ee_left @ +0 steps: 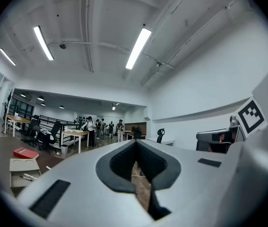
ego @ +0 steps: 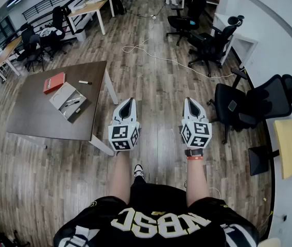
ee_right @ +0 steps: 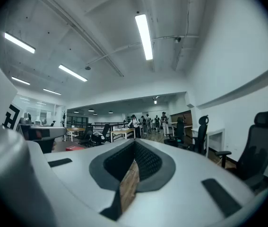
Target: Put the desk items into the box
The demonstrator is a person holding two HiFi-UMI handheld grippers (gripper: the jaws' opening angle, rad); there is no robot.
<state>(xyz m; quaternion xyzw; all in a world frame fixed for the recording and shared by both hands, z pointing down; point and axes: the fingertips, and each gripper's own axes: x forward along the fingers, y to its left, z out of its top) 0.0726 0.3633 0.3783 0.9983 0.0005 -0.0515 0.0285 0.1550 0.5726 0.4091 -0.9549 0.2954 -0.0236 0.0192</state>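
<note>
Currently my left gripper [ego: 126,102] and right gripper [ego: 192,102] are closed on nothing, well apart from the table [ego: 37,122]; I judge the approach pending: next, reach the pen [ego: 85,82] and book [ego: 54,82] near the box [ego: 58,94].

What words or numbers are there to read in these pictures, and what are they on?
"NBSC": pale letters on the person's black shirt, head view.
Markers on the left gripper and right gripper: square patterns, no words.
Red book and box: too small to read.
</note>
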